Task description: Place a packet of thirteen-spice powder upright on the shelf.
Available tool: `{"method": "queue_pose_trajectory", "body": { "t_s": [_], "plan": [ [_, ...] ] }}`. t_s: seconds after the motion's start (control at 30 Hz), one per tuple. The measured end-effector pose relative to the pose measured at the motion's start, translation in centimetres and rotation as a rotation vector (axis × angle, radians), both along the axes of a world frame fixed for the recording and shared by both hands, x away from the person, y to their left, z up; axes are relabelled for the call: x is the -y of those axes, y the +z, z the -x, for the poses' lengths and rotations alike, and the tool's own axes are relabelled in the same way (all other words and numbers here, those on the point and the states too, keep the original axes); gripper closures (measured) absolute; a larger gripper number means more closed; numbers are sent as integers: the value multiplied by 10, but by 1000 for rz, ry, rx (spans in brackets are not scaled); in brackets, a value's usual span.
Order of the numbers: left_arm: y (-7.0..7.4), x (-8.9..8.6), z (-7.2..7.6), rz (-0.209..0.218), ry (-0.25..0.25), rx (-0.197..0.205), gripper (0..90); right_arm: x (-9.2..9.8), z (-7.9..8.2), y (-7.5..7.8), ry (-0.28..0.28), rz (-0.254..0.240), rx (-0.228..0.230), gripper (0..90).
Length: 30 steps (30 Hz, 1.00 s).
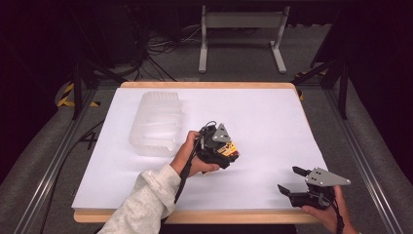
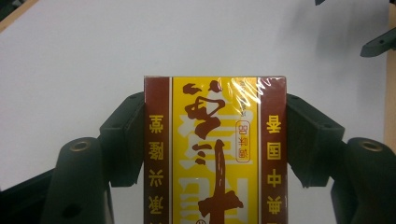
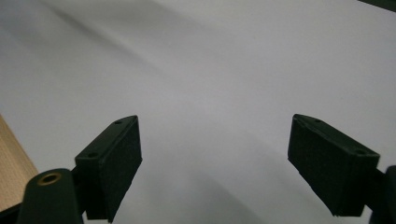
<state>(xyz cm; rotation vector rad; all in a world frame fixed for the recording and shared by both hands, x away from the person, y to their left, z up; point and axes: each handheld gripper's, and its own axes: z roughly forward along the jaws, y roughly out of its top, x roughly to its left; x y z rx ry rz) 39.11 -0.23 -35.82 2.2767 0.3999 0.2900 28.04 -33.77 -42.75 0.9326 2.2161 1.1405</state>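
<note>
The yellow box (image 2: 215, 154) sits clamped between the left claw's (image 2: 215, 140) pads, right claw (image 3: 215, 163) released.

Bright white tabletop (image 1: 272, 117), dark surroundings, glare on box wrap (image 2: 247, 91), soft focus.

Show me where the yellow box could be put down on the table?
Bare white sheet lies right of the clear plastic container, up to the far edge. More lies between the left gripper, holding the box, and the open right gripper. The container's corner is crowded.
</note>
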Motion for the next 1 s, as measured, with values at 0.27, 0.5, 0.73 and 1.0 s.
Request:
{"method": "queue_pose_trajectory", "body": {
  "t_s": [0.27,0.5,0.73,1.0],
  "plan": [
    [5,-27,5,60,50,19,322,-2,-1,-1,2,15,3,180],
    [12,-53,10,152,94,52,322,-4,-1,-2,8,25,2,180],
    [20,-76,2,202,174,86,322,-4,-1,-2,15,34,9,180],
    [26,-119,-10,322,305,91,322,-6,-1,-2,19,46,12,179]
  ]
}}
